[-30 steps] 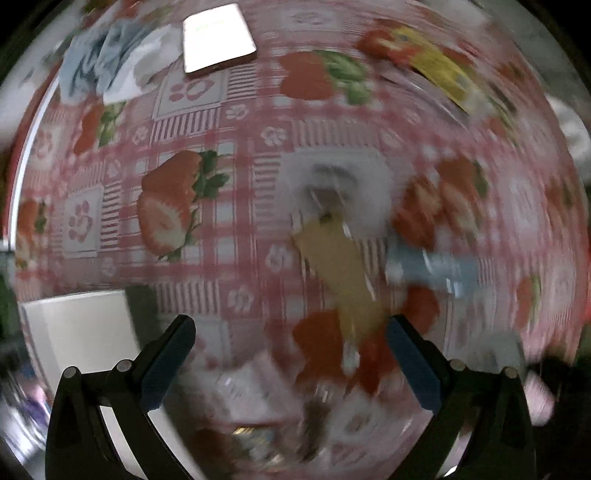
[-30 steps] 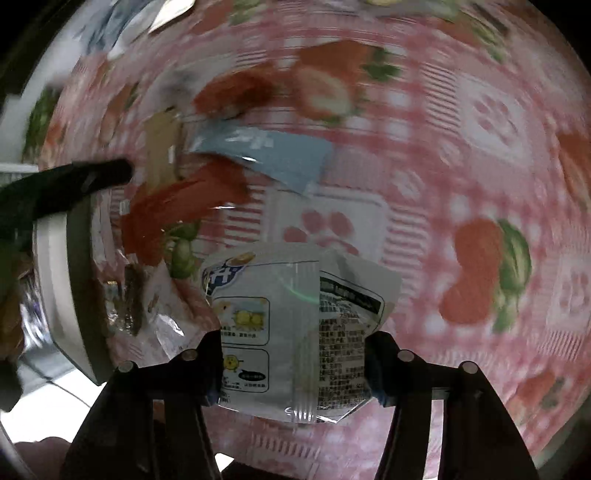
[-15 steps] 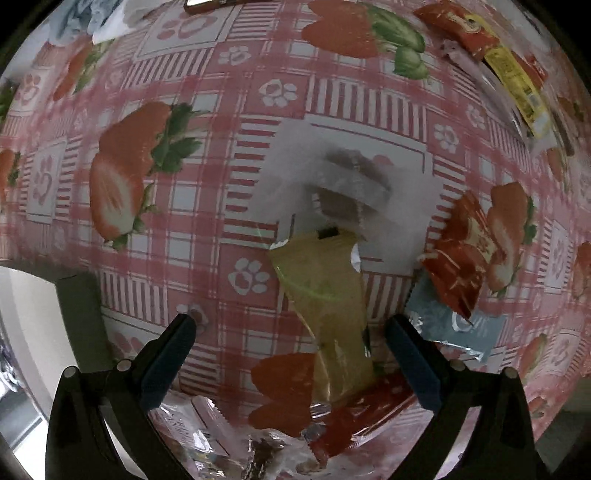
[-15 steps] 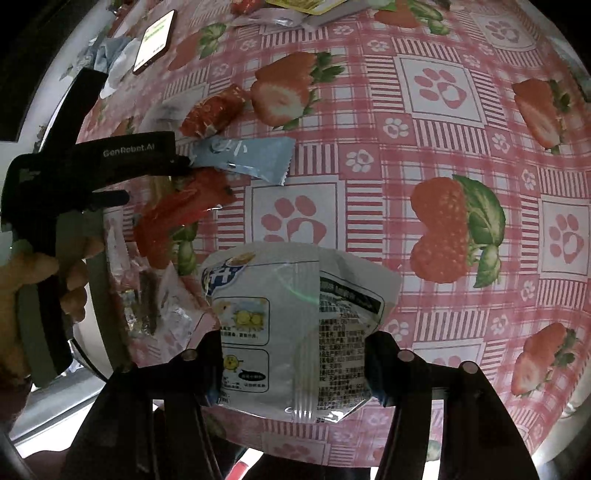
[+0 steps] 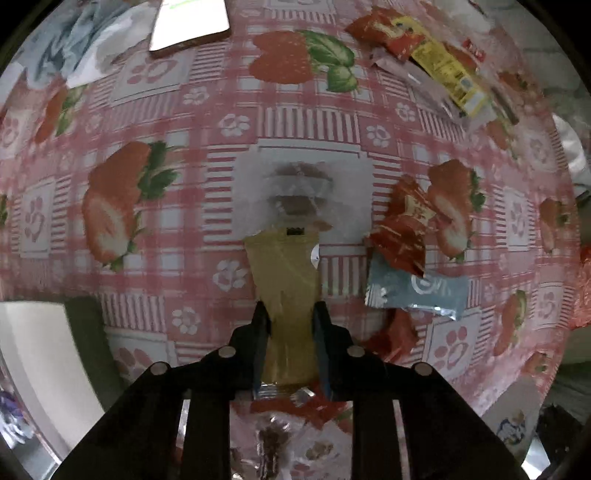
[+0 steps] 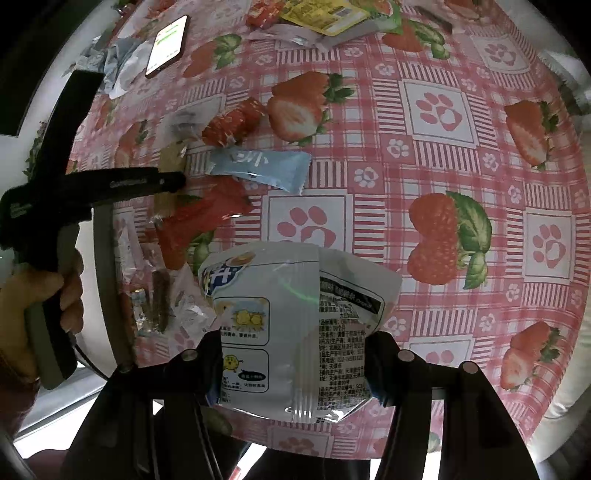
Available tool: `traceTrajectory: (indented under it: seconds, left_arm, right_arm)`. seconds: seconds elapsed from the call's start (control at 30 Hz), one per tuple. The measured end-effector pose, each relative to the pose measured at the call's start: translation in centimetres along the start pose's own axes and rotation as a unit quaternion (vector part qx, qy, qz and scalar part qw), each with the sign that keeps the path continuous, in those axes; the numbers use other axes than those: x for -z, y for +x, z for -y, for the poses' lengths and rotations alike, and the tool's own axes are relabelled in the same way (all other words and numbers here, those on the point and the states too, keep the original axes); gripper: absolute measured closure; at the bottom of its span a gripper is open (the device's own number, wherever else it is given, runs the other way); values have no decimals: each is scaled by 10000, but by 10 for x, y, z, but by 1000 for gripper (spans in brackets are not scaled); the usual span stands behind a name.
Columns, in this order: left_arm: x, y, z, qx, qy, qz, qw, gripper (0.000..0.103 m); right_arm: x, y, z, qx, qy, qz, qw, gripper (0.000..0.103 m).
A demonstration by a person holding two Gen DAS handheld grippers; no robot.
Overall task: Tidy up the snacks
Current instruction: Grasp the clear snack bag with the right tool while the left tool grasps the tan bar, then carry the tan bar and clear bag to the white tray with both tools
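Snacks: tan packet (image 5: 286, 280) pinched, left claw (image 5: 290, 325).

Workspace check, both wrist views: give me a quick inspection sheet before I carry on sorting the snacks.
Surface: tablecloth, pink check with strawberries and paw prints.
Job's things: tan packet; white snack bag; light blue packet and red packet lying loose beside the tan one; more wrappers heaped at the far edge.
Clutter: phone, screen lit; crumpled tissue.
Grippers: left claw shut on the tan packet; right claw shut on the white snack bag.
Cables: nothing seen.
Surroundings: a person's hand holds the left tool; room too dark to tell.
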State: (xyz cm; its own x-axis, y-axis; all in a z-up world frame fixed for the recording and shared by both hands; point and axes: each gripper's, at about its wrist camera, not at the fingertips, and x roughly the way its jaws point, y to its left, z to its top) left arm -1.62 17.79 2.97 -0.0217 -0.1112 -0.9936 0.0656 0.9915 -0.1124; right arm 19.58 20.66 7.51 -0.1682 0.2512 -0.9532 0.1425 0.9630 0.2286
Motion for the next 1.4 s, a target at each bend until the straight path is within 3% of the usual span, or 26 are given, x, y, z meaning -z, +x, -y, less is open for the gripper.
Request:
traceTrajectory:
  seconds: [0.17, 0.53, 0.87, 1.4]
  left_arm:
    - [33, -10, -40, 332, 67, 234, 9992, 77]
    - [76, -62, -80, 847, 47, 508, 9951, 77]
    - [109, -84, -105, 687, -84, 693, 9952, 77]
    - [146, -99, -202, 388, -1101, 981, 9883, 77]
  right_arm:
    - [4, 3, -16, 32, -40, 43, 10000, 43]
    - [10, 3, -40, 24, -73, 70, 9999, 43]
    - [5, 8, -72, 49, -513, -17, 9987, 43]
    - [-12, 30, -179, 118, -1848, -263, 9824, 43]
